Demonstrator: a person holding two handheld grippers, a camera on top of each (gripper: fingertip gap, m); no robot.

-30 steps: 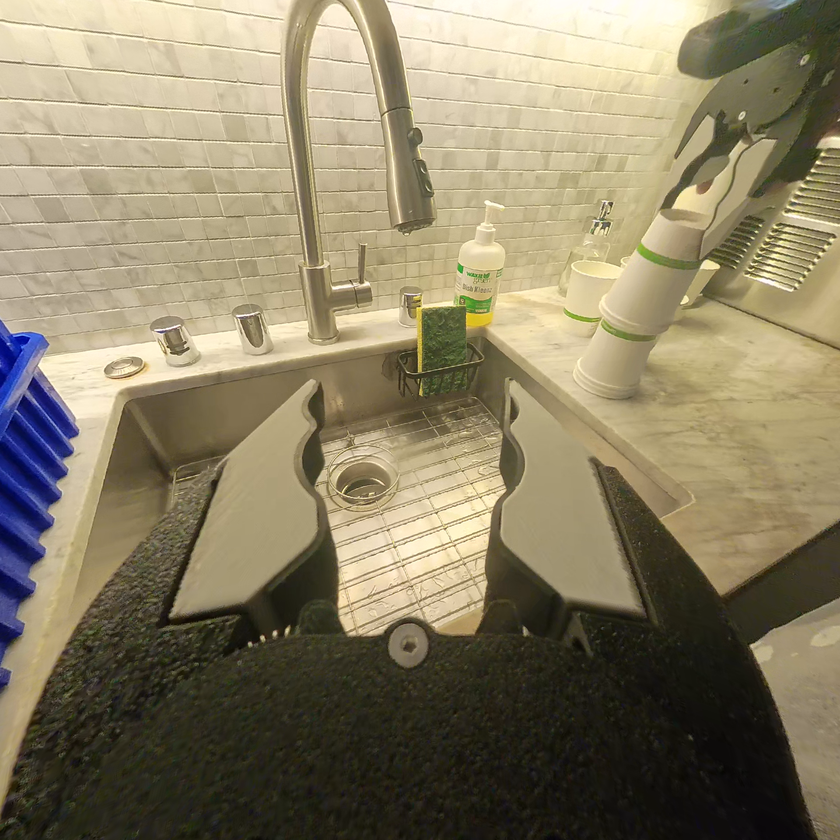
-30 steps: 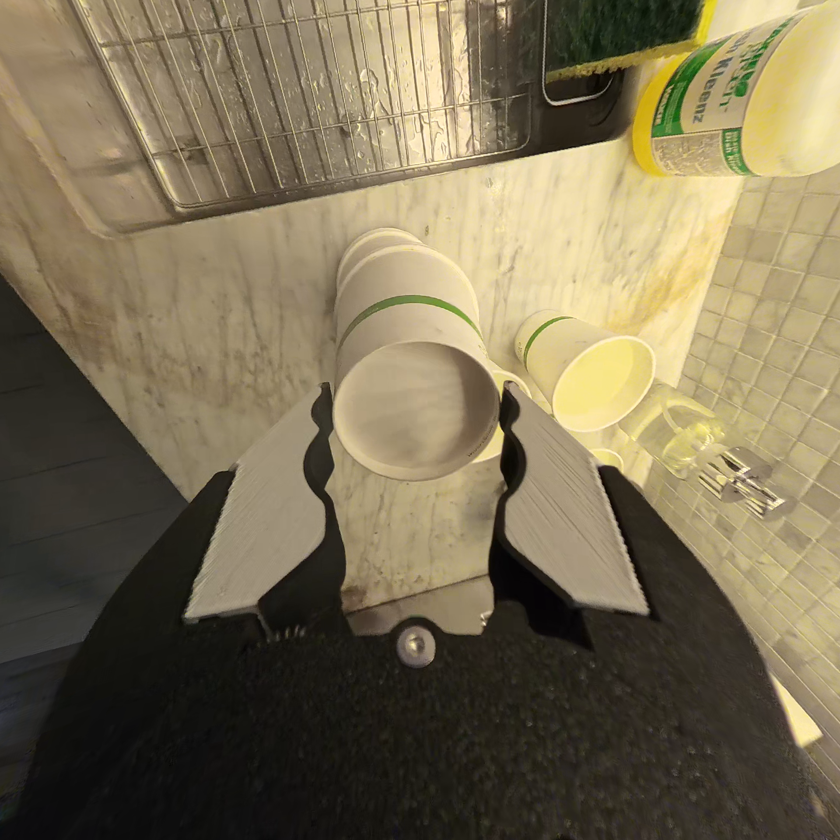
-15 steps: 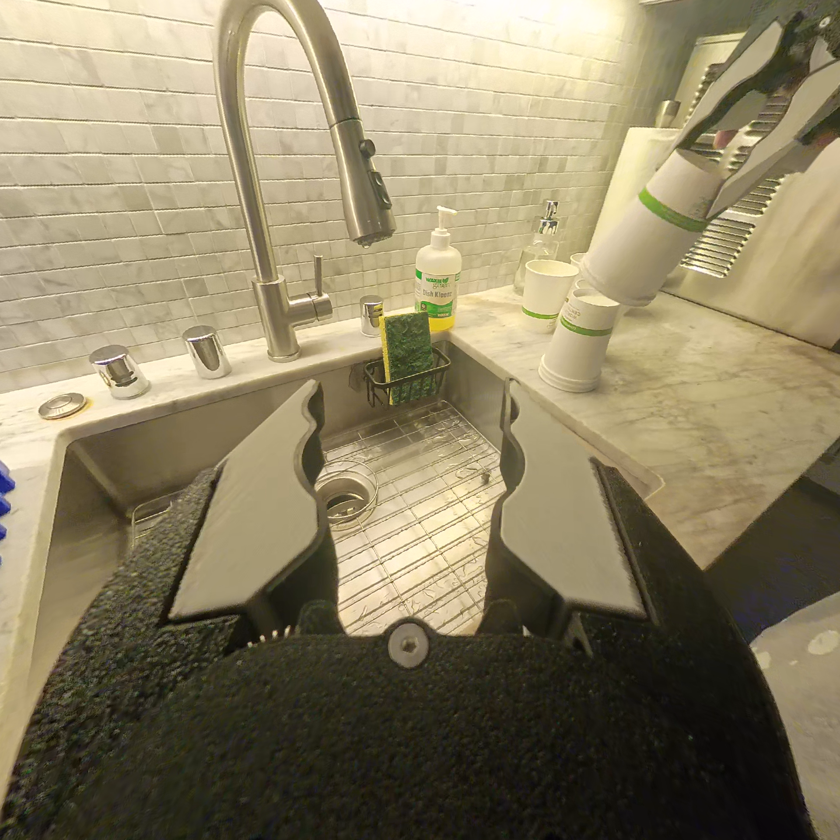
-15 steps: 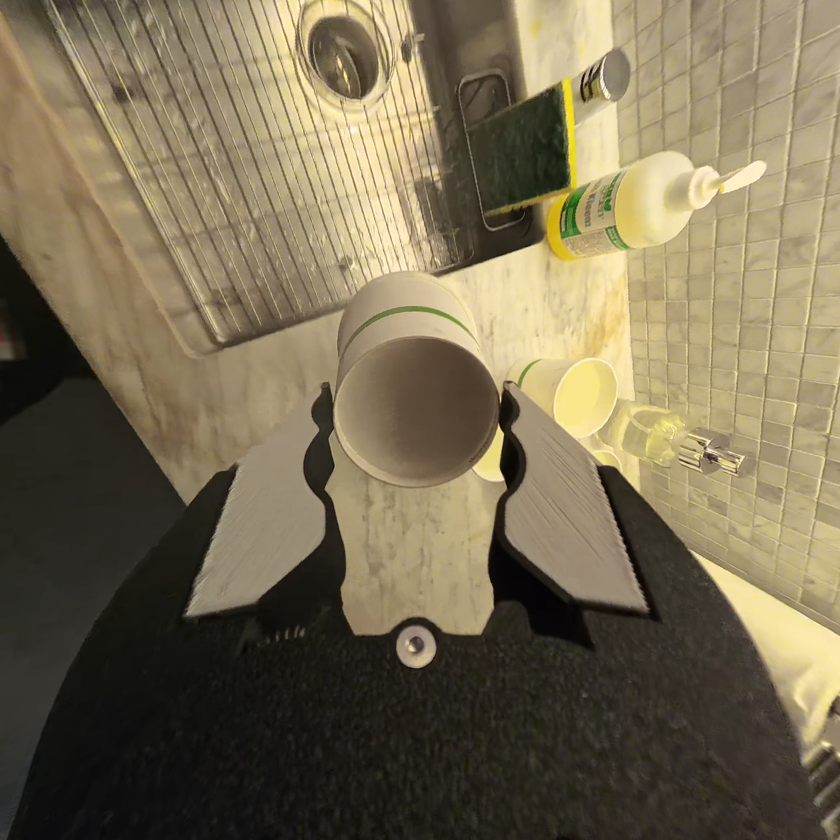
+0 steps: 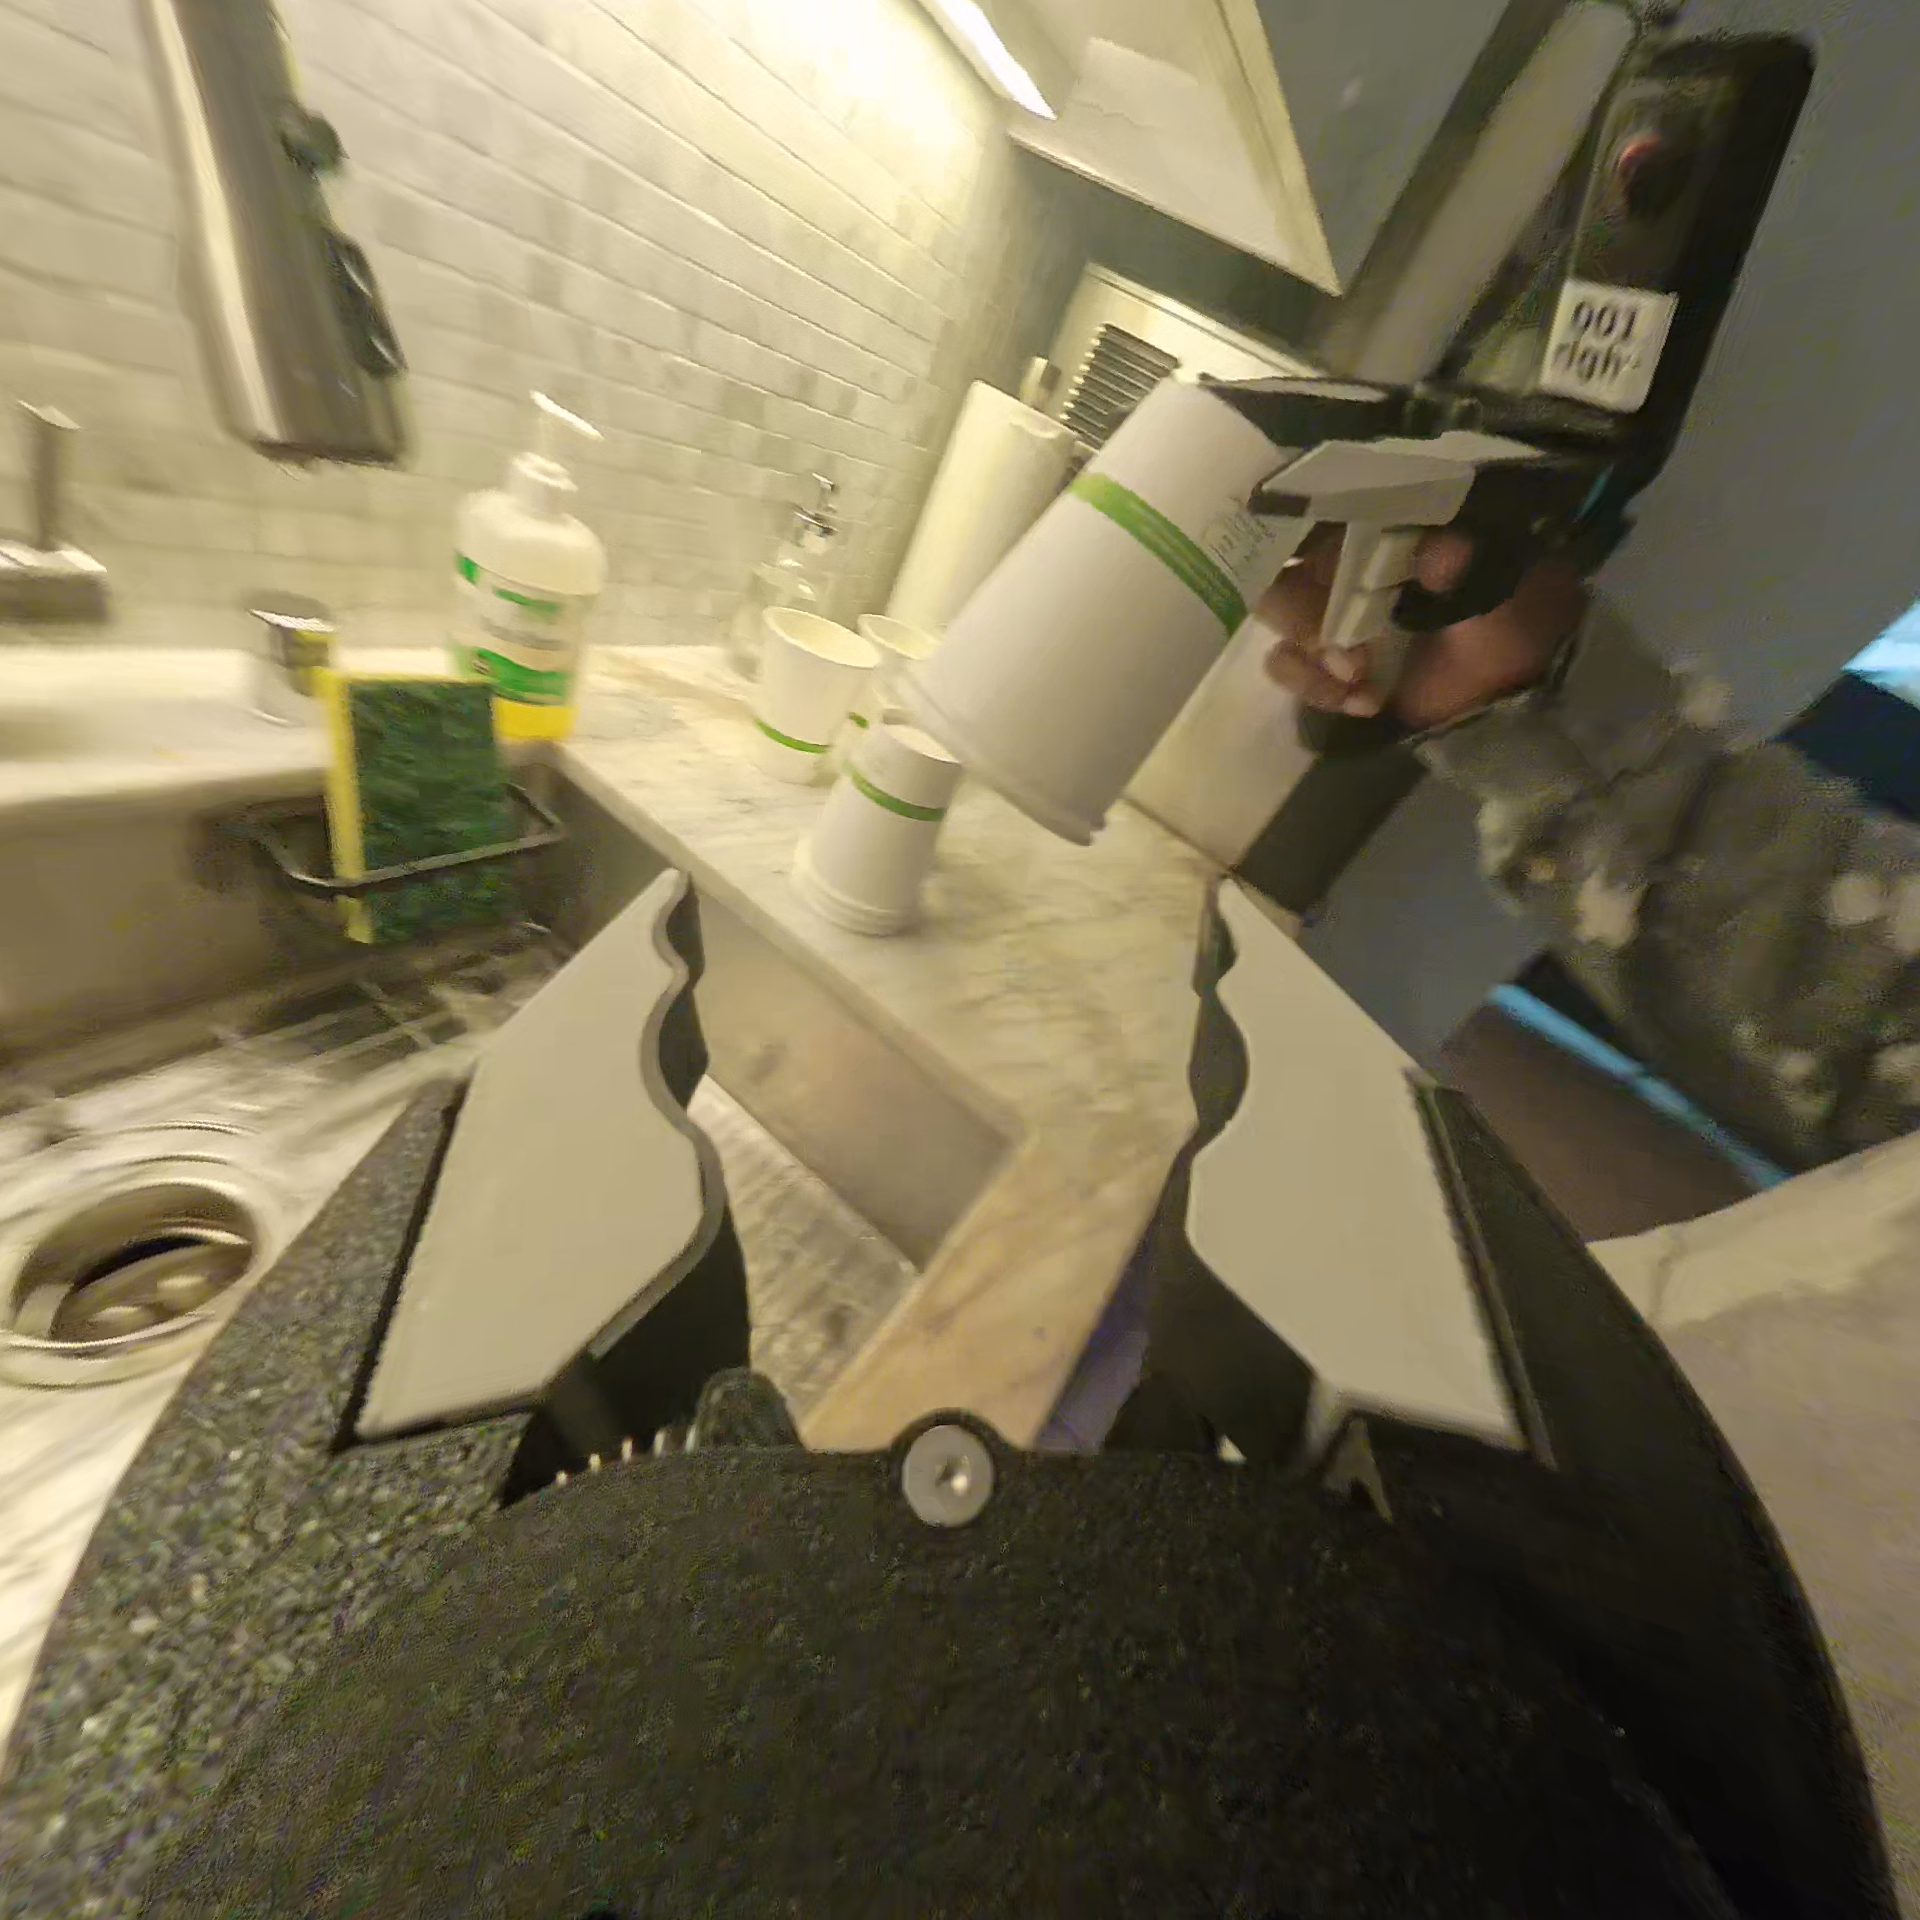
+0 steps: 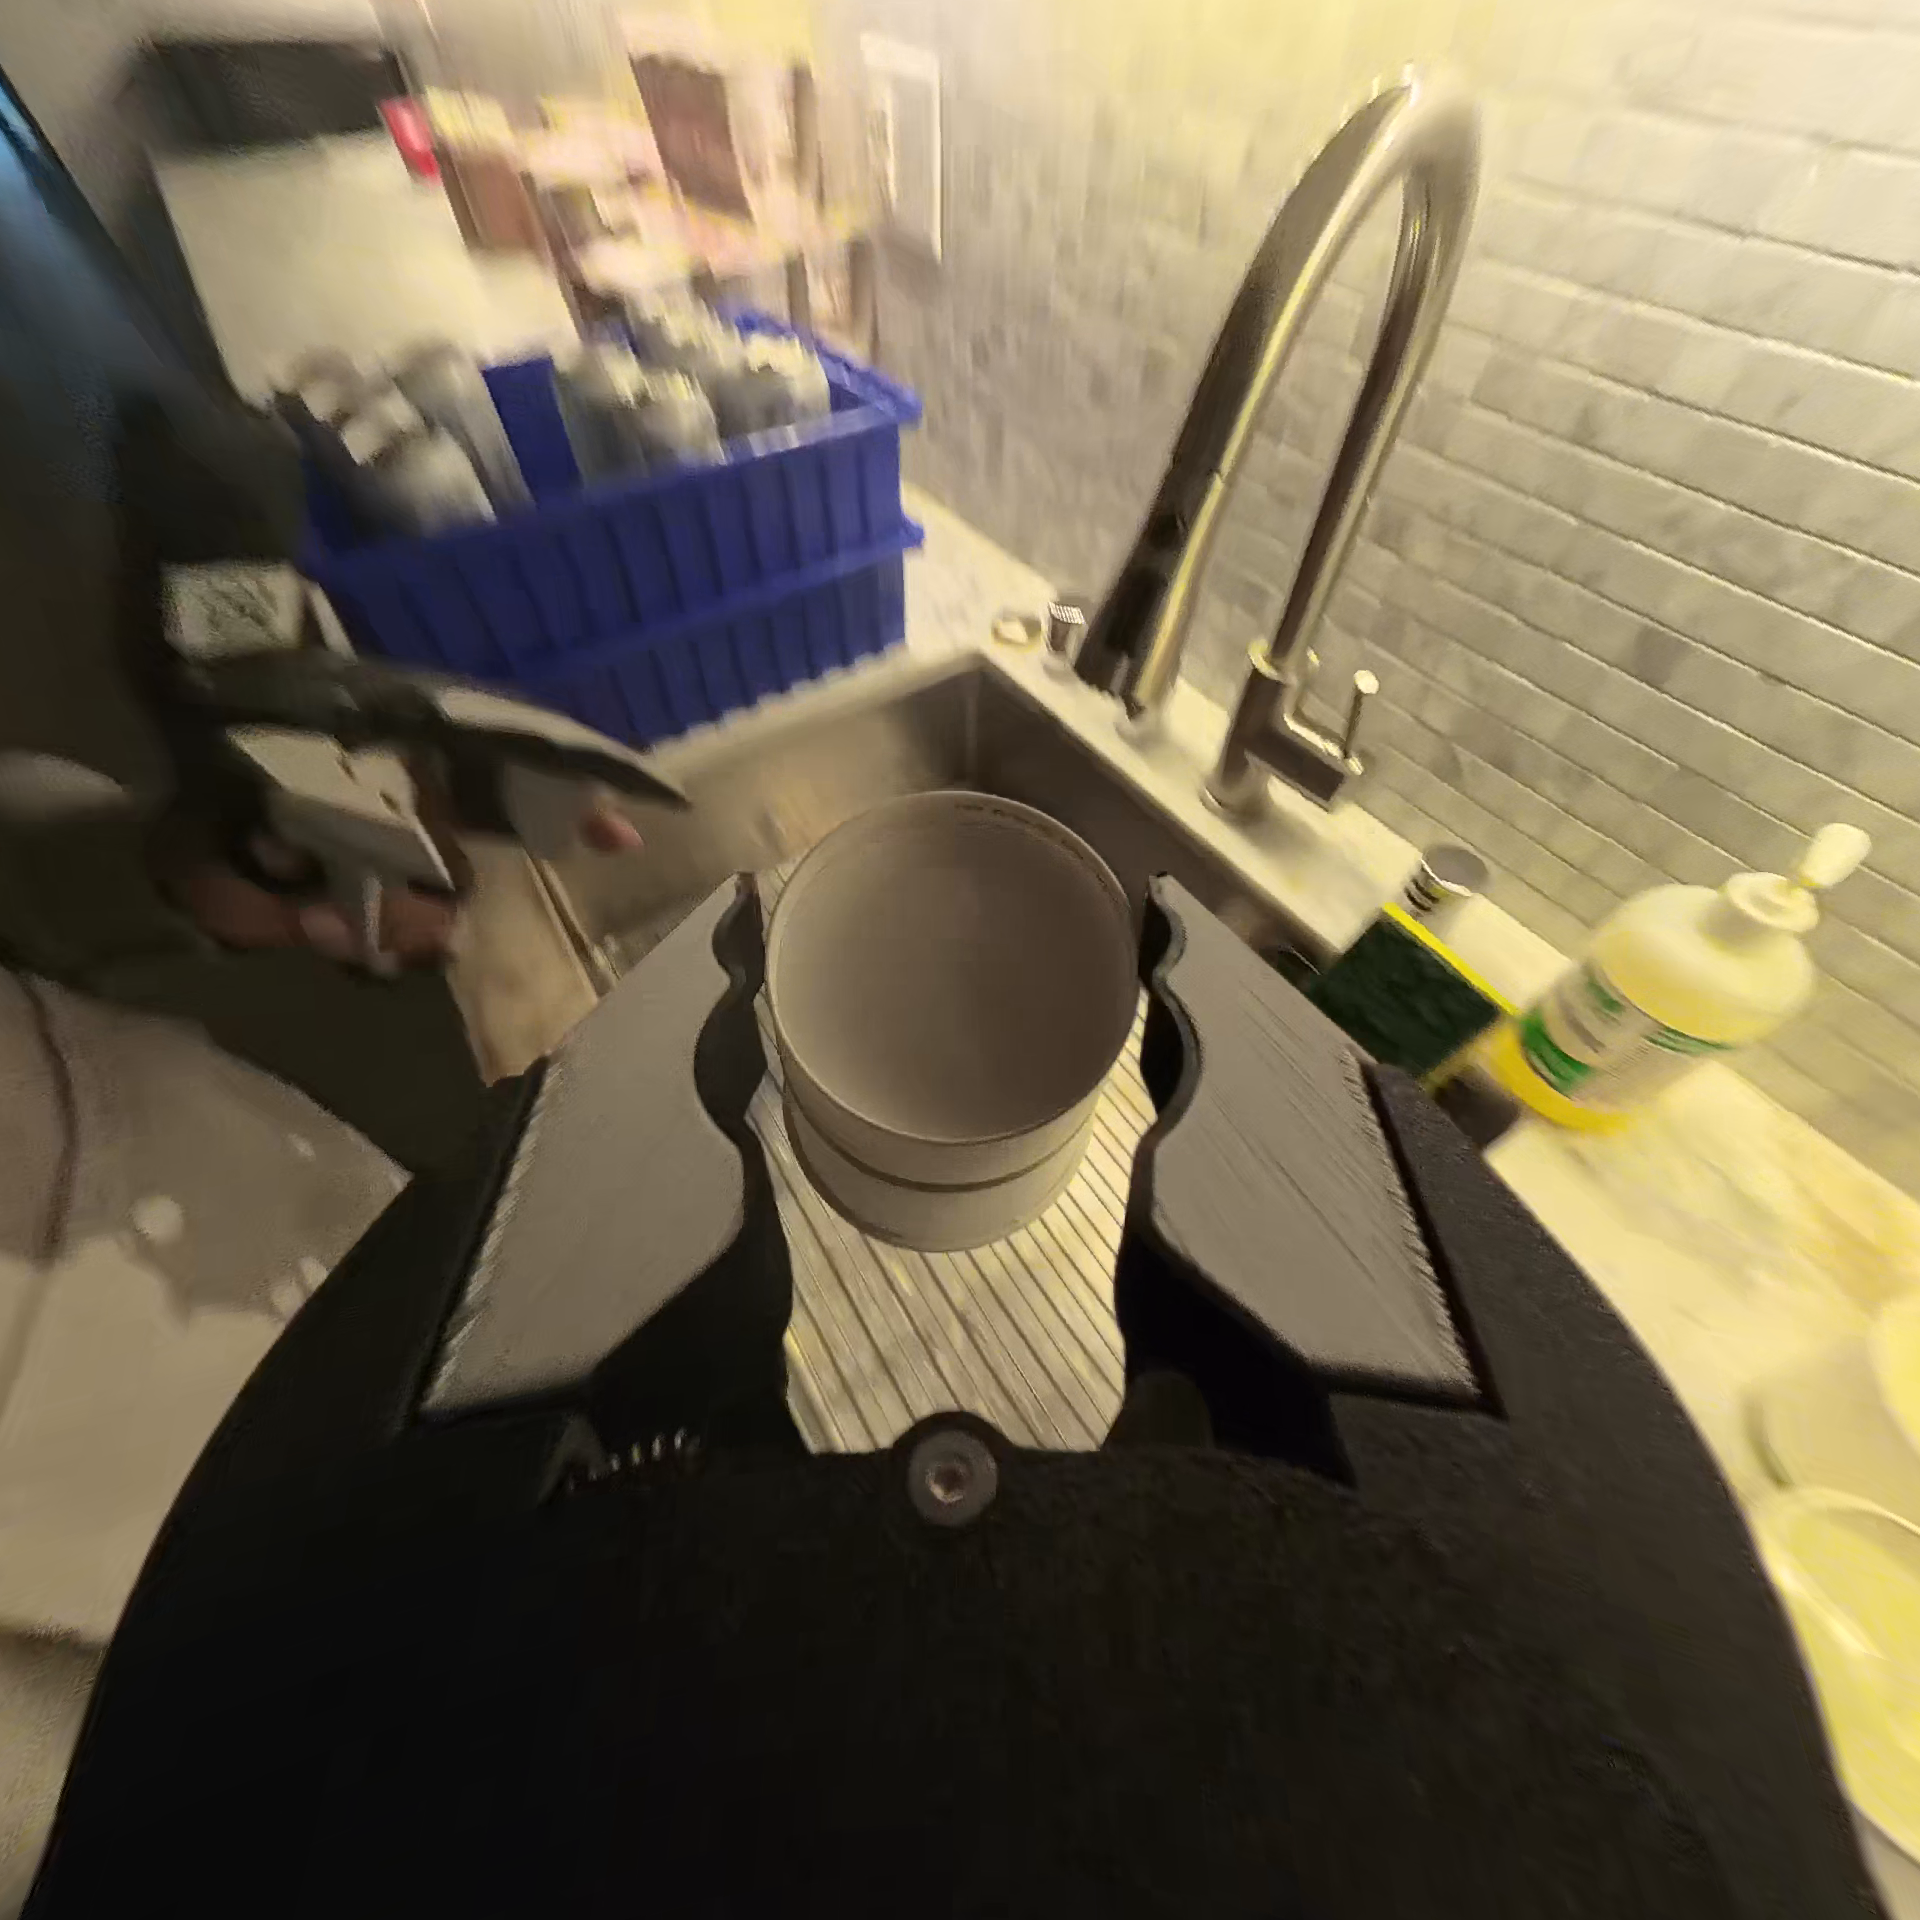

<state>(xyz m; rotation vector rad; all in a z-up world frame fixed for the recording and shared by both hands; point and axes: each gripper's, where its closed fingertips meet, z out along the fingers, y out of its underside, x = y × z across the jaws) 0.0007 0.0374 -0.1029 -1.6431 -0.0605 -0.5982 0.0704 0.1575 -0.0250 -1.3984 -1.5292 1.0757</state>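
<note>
My right gripper (image 6: 948, 904) is shut on a white paper cup (image 6: 945, 1018) with a green band. It holds the cup by its base end in the air above the sink (image 6: 831, 748). In the left wrist view this cup (image 5: 1091, 623) hangs tilted, mouth down and to the left, in the right gripper (image 5: 1247, 447) above the counter's edge. My left gripper (image 5: 945, 914) is open and empty, low over the sink's right front corner. It shows at the left of the right wrist view (image 6: 582, 769). A stack of upturned cups (image 5: 873, 831) stands on the marble counter (image 5: 1039, 997).
Upright cups (image 5: 810, 686), a soap bottle (image 5: 525, 592) and a paper towel roll (image 5: 977, 499) stand at the back of the counter. A green sponge (image 5: 416, 800) sits in a wire caddy. The faucet (image 6: 1330, 416) arches over the sink. Blue bins (image 6: 644, 561) stand beyond it.
My right gripper has lifted the cup off the stack and swung it from above the counter to above the sink. My left gripper has dropped lower and turned to the right.
</note>
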